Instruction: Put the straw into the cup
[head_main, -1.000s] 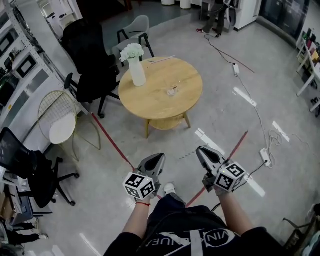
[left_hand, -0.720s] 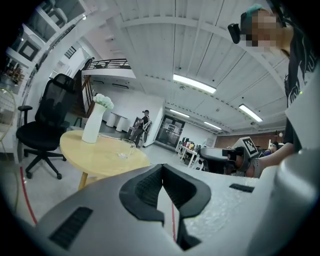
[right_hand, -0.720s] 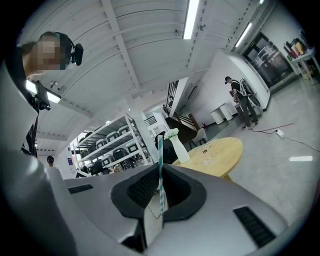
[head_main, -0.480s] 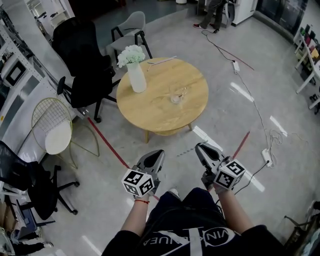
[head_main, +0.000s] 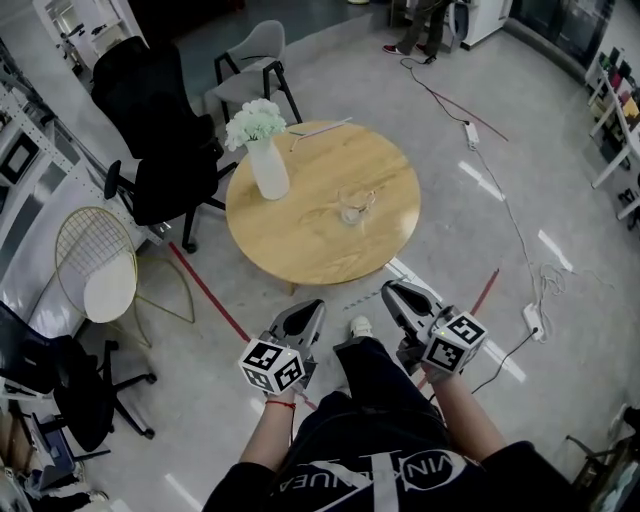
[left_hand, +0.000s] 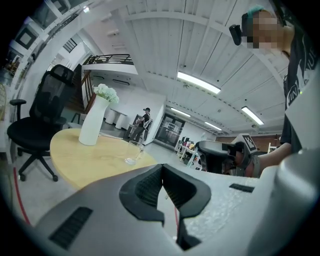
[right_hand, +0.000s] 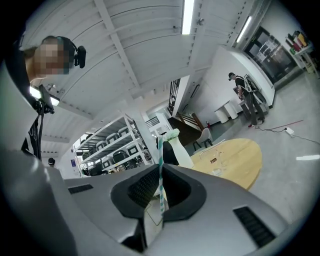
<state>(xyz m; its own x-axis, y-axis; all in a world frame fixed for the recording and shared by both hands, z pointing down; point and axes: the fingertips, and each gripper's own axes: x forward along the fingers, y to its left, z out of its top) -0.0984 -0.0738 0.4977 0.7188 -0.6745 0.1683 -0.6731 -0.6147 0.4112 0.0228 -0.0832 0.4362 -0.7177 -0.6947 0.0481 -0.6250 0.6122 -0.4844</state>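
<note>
Nearest me, the left gripper (head_main: 308, 312) sits low in front of the person's dark trousers (head_main: 360, 400). In the left gripper view its black ribbed pads (left_hand: 150, 187) are pressed together with nothing between them.

The right gripper (head_main: 395, 295) is level with it on the other side. In the right gripper view it (right_hand: 161, 172) is clamped on the thin green-and-white striped paper straw (right_hand: 159, 150). The straw stands upright and sticks out above the pads. I can't pick it out in the head view.

Both grippers are over the grey polished floor (head_main: 470, 240), short of the table. A red tape line (head_main: 205, 285) runs across the floor just ahead of them.

Next out is the round light-wood table (head_main: 300, 230). The clear glass cup (head_main: 350, 208) stands upright near its centre, well apart from both grippers. It also shows in the left gripper view (left_hand: 134, 151).

The white ceramic vase with white flowers (head_main: 268, 165) is on the left part of the tabletop, apart from the cup. A thin pale strip (head_main: 320, 127) lies at the far edge; I can't tell what it is.

Left of the table:
- gold wire chair with a white seat (head_main: 95, 270)
- black office chair (head_main: 150, 130)

Beyond the table is a grey shell chair (head_main: 255, 55). To the right, a white power strip with cable (head_main: 531, 318) lies on the floor.
</note>
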